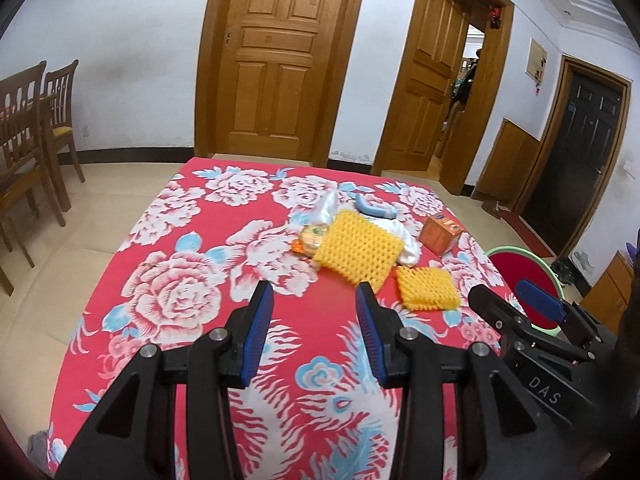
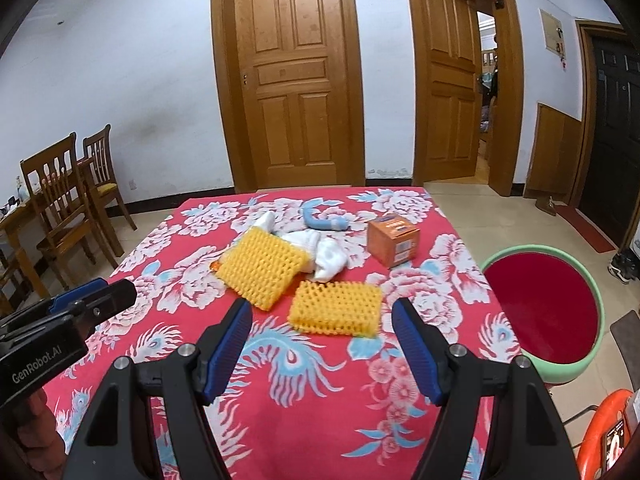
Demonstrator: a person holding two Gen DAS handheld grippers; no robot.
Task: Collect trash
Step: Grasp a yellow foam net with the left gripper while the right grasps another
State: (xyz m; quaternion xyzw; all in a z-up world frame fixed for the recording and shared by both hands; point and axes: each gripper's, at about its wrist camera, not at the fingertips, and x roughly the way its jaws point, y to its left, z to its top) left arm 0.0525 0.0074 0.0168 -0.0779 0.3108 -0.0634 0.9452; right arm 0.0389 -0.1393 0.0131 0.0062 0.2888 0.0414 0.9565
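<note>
While both grippers hover empty with jaws apart, the left gripper [image 1: 316, 300] faces a yellow foam net [image 1: 358, 250] at one o'clock, and the right gripper [image 2: 322, 316] faces another net [image 2: 336, 314] at twelve.

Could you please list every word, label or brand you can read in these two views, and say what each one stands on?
"DAS": on the black body of the right gripper, seen from the left wrist view.
"GenRobot.AI": on the black body of the left gripper, seen from the right wrist view.
Orange box: printing too blurred to read.
Wall plaque: too small to read.

Box [image 2: 394, 244] right of 2 nets [image 2: 262, 270], seemingly overlapping socks [image 2: 320, 254].
</note>
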